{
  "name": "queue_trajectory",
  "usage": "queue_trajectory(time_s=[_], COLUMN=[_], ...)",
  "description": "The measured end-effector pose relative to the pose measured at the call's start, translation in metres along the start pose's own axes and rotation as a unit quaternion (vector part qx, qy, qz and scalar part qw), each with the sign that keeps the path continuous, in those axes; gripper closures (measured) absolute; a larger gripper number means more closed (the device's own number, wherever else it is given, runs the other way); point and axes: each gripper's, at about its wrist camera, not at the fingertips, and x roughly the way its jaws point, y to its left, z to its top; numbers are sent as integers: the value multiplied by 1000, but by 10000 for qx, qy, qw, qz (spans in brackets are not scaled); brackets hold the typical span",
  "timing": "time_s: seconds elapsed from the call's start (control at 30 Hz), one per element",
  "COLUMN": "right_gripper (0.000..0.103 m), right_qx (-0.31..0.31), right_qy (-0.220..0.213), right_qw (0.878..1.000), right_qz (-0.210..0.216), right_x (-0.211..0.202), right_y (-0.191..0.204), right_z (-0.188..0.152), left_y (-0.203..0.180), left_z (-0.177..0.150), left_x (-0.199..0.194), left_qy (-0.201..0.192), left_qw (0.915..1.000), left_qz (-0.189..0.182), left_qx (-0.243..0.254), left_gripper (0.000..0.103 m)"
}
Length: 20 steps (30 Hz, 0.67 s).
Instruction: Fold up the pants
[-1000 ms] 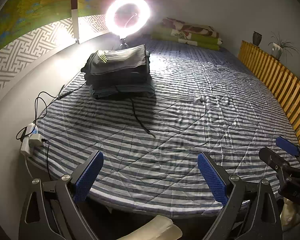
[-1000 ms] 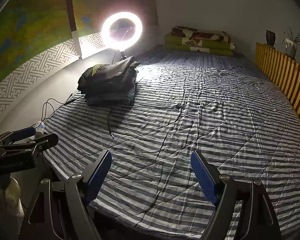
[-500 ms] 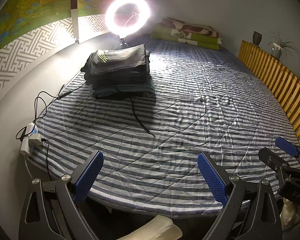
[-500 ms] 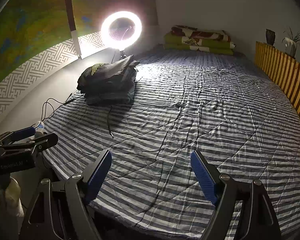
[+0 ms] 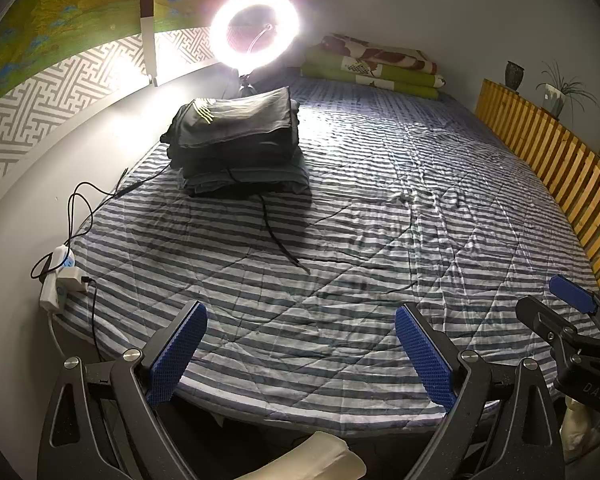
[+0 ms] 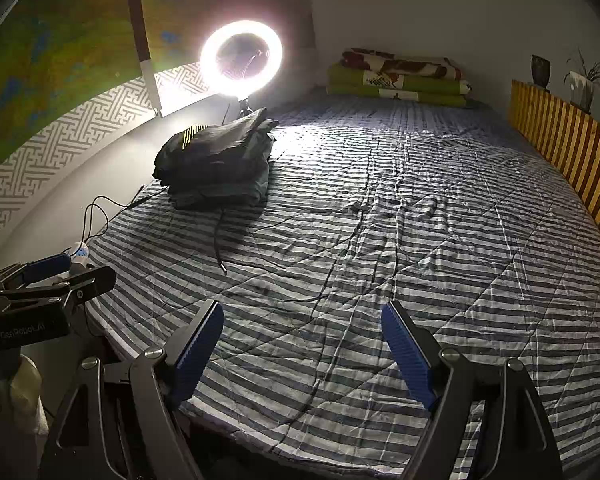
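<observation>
Both pairs of jaws stand wide apart with nothing between them: the left gripper (image 5: 300,344) hangs over the near edge of the bed, and the right gripper (image 6: 302,340) hangs beside it, to its right, each just showing at the edge of the other's view. Beneath and beyond them spreads the striped quilt (image 5: 380,240), wrinkled and bare in the middle. The pants are in the stack of folded clothes (image 5: 236,148) at the far left of the bed, well away from both grippers, with a dark pair marked by yellow-green stripes (image 5: 204,114) on top. A thin black cord (image 5: 276,236) trails from the stack toward the near side, and the ring light (image 5: 255,28) glares just behind it. I'd expect the cloth to be light, limp and a bit slick, sagging wherever it is not held, so pinching the top pair at two corners of one folded edge, one gripper to each, seems the best hold, taking care to catch only that one layer. Compared with a second ago nothing has shifted that I can see; both grippers wait in the same place, equally wide, and the stack lies untouched.
</observation>
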Motion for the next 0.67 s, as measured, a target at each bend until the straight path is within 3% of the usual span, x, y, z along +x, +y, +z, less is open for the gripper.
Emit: queue_trajectory(time_s=[0.67], right_gripper=[25], right_qx=[58], right_qy=[71], right_qw=[10000], right_qz=[-15], right_x=[7], right_y=[-3], right_z=[-3], left_y=[1], left_z=[1], left_x=[12], left_qy=[28], left_qw=[10000], left_qz=[-14], left_qx=[42], left_gripper=[6])
